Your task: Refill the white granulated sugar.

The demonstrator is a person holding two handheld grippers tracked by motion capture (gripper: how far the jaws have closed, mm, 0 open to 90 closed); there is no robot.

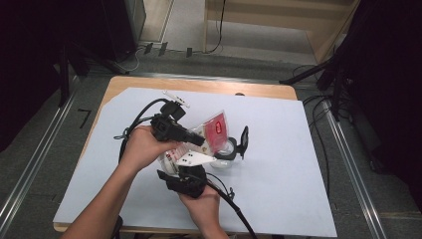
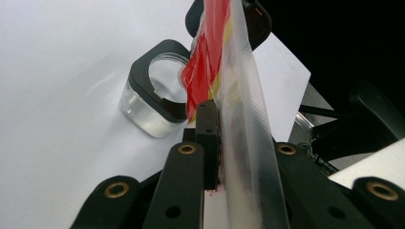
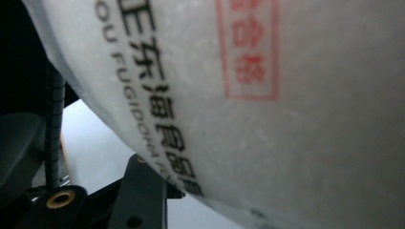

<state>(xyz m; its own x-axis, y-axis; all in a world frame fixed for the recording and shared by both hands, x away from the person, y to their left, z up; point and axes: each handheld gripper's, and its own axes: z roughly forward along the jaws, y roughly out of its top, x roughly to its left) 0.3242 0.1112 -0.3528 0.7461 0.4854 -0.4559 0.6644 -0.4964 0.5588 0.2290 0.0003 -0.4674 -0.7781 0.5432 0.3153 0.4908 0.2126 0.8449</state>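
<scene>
The left gripper (image 2: 217, 143) is clenched on the edge of a plastic bag (image 1: 213, 130) held above the open jar (image 1: 225, 151) on the table (image 1: 298, 164); the right gripper (image 1: 185, 175) seems to grasp the bag's lower part, though I cannot tell for sure; if the thin film slips, the contents may spill beside the jar.

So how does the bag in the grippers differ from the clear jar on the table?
The bag is a flat, soft pouch with red print, held up off the table; the jar is a rigid clear tub with a black rim, standing open on the white sheet, untouched. Both are see-through plastic.
</scene>
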